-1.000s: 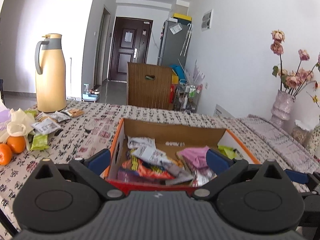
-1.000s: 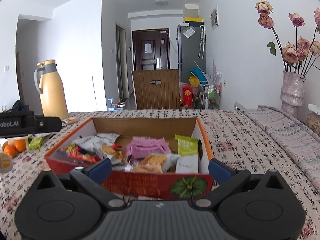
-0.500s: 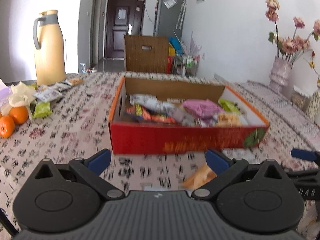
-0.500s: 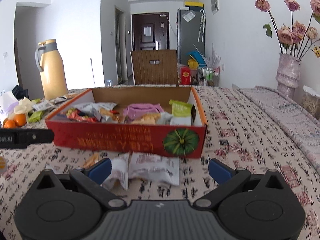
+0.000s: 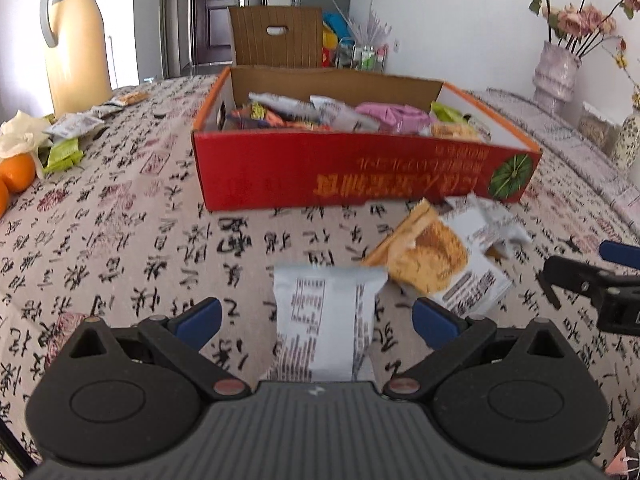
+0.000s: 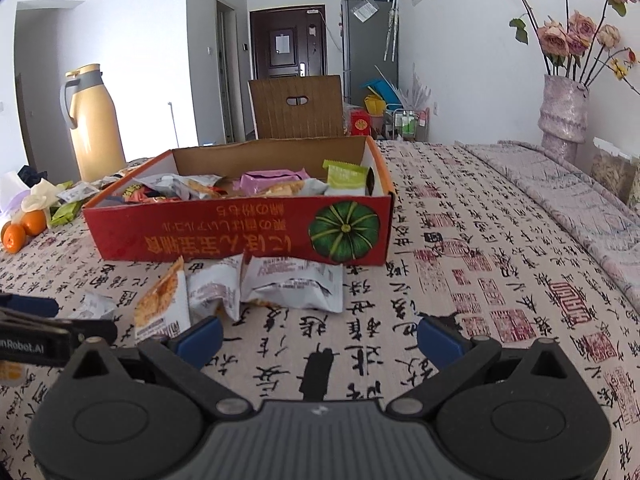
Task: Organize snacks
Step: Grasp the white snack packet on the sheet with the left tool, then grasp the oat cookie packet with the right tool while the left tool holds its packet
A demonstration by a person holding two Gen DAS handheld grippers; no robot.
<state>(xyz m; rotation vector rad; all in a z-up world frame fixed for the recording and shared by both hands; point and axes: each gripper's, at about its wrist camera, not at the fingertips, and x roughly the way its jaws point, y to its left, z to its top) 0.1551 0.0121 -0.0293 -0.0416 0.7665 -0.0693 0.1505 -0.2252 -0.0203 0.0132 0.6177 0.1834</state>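
Note:
A red cardboard box [image 5: 360, 172] [image 6: 240, 236] holding several snack packets stands in the middle of the patterned tablecloth. In front of it lie loose packets: a white one [image 5: 324, 312] directly between my left gripper's open fingers, and an orange-and-white one [image 5: 436, 264] [image 6: 162, 304] to its right. A crumpled white packet [image 6: 292, 284] lies against the box front. My left gripper [image 5: 316, 322] hovers open over the white packet. My right gripper [image 6: 320, 338] is open above bare cloth, right of the loose packets; its tip shows in the left wrist view.
A tan thermos [image 5: 74, 36] [image 6: 96, 136], oranges [image 5: 16, 172] [image 6: 24, 228] and more small packets [image 5: 72, 136] sit at the left. A vase of dried roses [image 6: 564, 112] stands at the right. A brown chair back [image 6: 298, 106] is behind the box.
Both grippers have drawn back from above the box and dipped toward the cloth in front of it. The loose packets in front of the box have come into view.

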